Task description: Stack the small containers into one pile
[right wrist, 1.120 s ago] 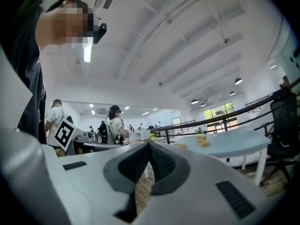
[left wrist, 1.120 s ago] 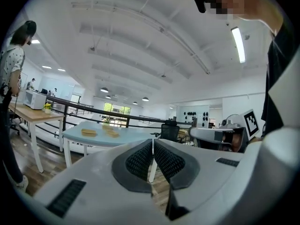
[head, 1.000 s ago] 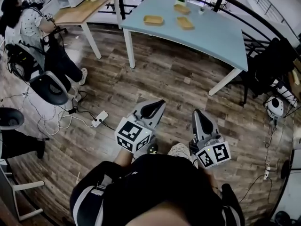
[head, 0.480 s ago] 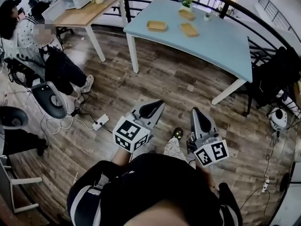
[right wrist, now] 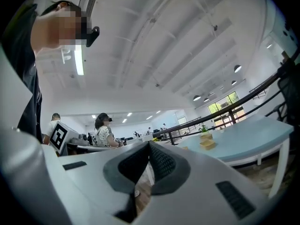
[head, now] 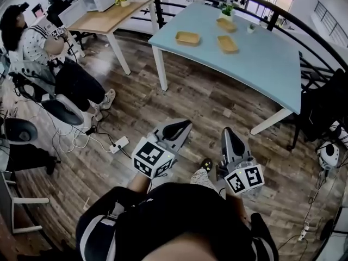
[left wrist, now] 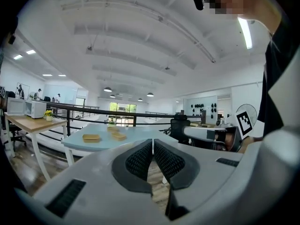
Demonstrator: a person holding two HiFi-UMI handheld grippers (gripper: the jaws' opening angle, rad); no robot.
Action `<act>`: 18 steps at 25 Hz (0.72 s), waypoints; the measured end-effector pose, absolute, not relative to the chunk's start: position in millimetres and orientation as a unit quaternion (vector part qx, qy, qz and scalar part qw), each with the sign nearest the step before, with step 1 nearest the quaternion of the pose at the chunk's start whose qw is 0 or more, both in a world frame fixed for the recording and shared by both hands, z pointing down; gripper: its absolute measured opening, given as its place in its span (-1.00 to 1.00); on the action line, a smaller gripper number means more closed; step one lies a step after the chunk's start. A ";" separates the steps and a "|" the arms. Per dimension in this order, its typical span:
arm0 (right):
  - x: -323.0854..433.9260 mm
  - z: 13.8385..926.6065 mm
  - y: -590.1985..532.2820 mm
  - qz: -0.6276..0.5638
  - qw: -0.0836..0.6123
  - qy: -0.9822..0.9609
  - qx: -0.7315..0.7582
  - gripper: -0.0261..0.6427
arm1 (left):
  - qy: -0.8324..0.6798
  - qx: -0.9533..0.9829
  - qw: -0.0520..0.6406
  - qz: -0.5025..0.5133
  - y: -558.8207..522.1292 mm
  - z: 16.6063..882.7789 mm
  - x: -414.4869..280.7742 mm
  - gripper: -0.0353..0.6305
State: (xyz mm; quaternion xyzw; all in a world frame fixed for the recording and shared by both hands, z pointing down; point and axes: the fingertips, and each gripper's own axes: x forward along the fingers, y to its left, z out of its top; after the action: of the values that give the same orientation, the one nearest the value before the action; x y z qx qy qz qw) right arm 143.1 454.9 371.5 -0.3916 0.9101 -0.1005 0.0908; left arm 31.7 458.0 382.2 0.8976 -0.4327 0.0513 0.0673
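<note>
Step in hand, by judgement: the approach, ahead of any pick; no container is stacked yet and none is held.

The left claw (head: 184,125) is hanging over the brown wooden plank floor (head: 190,91) with its jaws closed pad against pad and nothing between them; the right claw (head: 227,131) is sitting near it, likewise fully closed and holding nothing; both are pointing roughly level towards the light-blue rectangular table with white legs (head: 261,64).

The task's things are lying on that table, ahead of both claws and well apart from them, across bare floor: one small shallow tan rectangular container (head: 187,37) is lying ahead of the left claw; a second tan container (head: 227,43) is lying ahead of the right claw; a third tan container (head: 226,24) is lying beyond the second, furthest from the claws. All three are sitting singly, apart from one another; a small potted green plant (head: 227,8) is standing beyond the third.

Next move, by judgement: closing the gap to the table, opening one claw's jaws, taking one container by its rim and lowering it squarely into another; the walls are looking low and thin, so a shallow, centred grip is called for; the other claw may be needed for steadying the receiving container.
</note>
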 end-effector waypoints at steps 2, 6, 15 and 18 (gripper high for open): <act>149.0 372.7 439.9 -0.102 0.091 0.910 -0.391 -0.92 | -0.438 0.895 0.066 0.049 444.7 380.9 35.5 -0.83; 159.9 373.4 408.3 -0.106 0.092 0.912 -0.386 -0.92 | -0.448 0.891 0.064 0.050 416.2 377.2 44.0 -0.83; 187.5 371.9 358.1 -0.114 0.096 0.914 -0.377 -0.92 | -0.447 0.890 0.064 0.061 363.5 377.1 76.8 -0.83; 201.8 374.6 342.1 -0.121 0.097 0.912 -0.379 -0.92 | -0.451 0.889 0.052 0.058 347.1 370.6 89.8 -0.83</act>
State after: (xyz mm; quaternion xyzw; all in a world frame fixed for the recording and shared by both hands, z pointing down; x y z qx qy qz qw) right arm 201.8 342.1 374.6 -0.3788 0.9123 -0.1213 0.0971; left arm 89.8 347.1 370.6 0.8892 -0.4509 0.0584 0.0516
